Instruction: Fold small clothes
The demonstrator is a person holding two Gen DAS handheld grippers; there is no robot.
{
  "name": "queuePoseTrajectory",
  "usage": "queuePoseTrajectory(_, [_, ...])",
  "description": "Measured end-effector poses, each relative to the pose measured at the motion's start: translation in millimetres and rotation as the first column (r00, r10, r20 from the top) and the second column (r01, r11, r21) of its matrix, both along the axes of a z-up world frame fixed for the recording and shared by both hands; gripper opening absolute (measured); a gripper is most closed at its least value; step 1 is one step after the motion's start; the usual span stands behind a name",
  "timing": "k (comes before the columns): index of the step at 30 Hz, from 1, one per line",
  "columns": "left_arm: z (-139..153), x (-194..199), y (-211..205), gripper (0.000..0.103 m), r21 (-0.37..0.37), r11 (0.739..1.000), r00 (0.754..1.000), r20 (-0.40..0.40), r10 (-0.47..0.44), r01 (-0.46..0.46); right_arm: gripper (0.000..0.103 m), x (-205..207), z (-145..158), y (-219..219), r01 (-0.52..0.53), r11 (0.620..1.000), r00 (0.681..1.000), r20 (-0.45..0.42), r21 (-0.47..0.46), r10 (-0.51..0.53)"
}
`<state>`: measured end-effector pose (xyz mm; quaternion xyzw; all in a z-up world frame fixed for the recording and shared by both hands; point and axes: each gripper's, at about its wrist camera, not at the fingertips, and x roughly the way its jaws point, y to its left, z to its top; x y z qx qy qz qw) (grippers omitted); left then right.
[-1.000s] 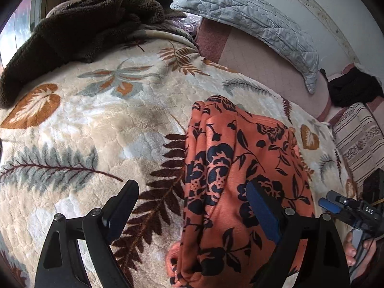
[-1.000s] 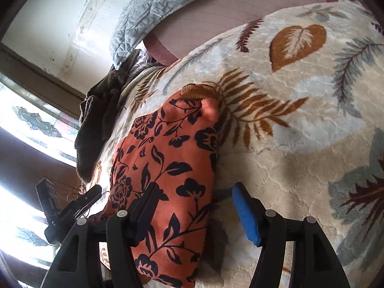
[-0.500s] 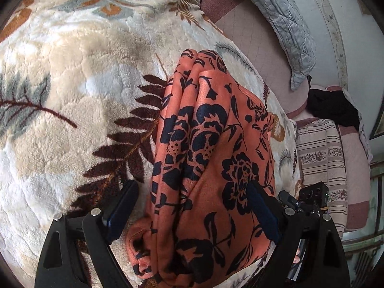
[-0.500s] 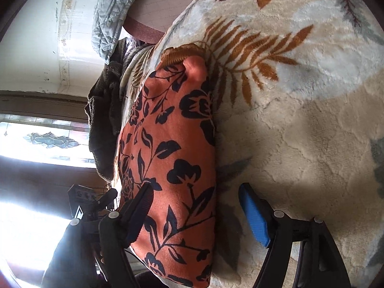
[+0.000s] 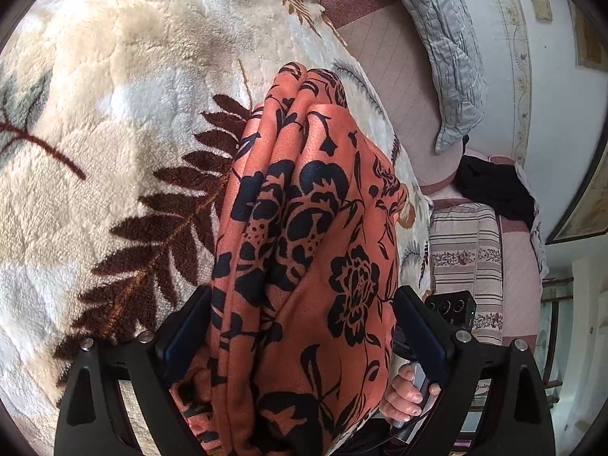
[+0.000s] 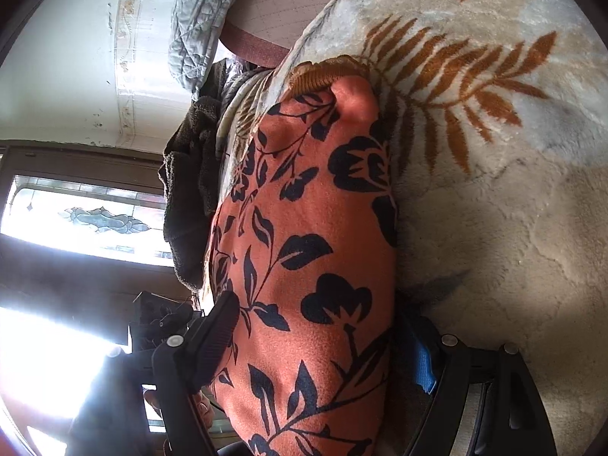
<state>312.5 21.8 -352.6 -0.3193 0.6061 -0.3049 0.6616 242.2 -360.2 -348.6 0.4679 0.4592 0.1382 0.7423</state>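
Note:
An orange garment with black flowers (image 5: 304,235) lies folded into a long bundle on a fleecy leaf-print blanket (image 5: 114,121). My left gripper (image 5: 302,296) is open and straddles the bundle's near end, with cloth filling the gap between its pads. From the other side, my right gripper (image 6: 323,315) straddles the garment (image 6: 311,228) too. Its jaws are opening, and the cloth bulges over its blue right pad (image 6: 423,368). A hand (image 5: 406,399) holding the right gripper shows past the left gripper's right finger.
A grey quilted pillow (image 5: 444,49) leans on a pinkish headboard (image 5: 395,76) at the far end. Striped bedding (image 5: 467,258) and a black cloth (image 5: 494,190) lie to the right. A dark brown fleece (image 6: 190,190) is heaped near a stained-glass window (image 6: 87,220).
Both grippers have dropped and moved in over the garment, which now sits deep between each pair of fingers. Both views have rolled. The right jaws stand wider.

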Motion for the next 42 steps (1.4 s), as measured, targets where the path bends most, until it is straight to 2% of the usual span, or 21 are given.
queuePoseTrajectory(5, [-4.2,2.7,0.1,0.094,-0.059,0.998,1.0,-0.02,0.015,-0.016,0.079,5.8,1.9,8.1,-0.001,1.0,1.0,0.014,-0.029,0.002])
queuePoseTrajectory(10, [-6.0,-0.2,-2.7,0.092,-0.088,0.996,1.0,-0.007,0.025,-0.025,0.069,8.3,0.3,12.1,0.009,0.999,1.0,0.014,-0.053,-0.009])
queuePoseTrajectory(12, [-5.1,-1.2,-5.1,0.085,-0.072,0.997,1.0,0.005,0.022,-0.021,0.065,7.7,0.1,12.5,0.012,0.998,1.0,0.015,-0.065,-0.011])
queuePoseTrajectory(14, [-5.5,-1.8,-7.2,0.068,-0.038,0.999,1.0,0.018,0.021,-0.02,0.062,7.7,0.9,14.7,0.012,0.996,1.0,0.018,-0.084,-0.01])
queuePoseTrajectory(15, [-6.2,-1.9,-7.6,0.064,-0.025,0.999,1.0,0.022,0.021,-0.02,0.059,7.7,1.3,15.3,0.013,0.996,1.0,0.02,-0.092,-0.011])
queuePoseTrajectory(17, [-6.9,-2.5,-6.9,0.05,-0.004,1.0,0.999,0.033,0.027,-0.027,0.057,7.0,3.0,18.0,0.017,0.993,1.0,0.025,-0.115,-0.014])
queuePoseTrajectory(20, [-3.7,-4.1,-8.1,0.046,0.013,1.0,0.998,0.067,0.022,-0.023,0.054,7.4,7.2,20.4,0.016,0.989,0.999,0.036,-0.145,-0.011])
queuePoseTrajectory(33, [17.6,-15.1,-28.4,0.039,0.061,0.998,0.981,0.195,-0.01,-0.002,0.044,3.2,51.0,29.6,0.027,0.949,0.988,0.151,-0.315,0.022])
queuePoseTrajectory(42, [37.3,-34.8,-62.2,0.038,0.054,0.998,0.956,0.288,-0.053,0.039,0.044,-18.6,83.8,4.7,0.082,0.921,0.971,0.241,-0.38,0.012])
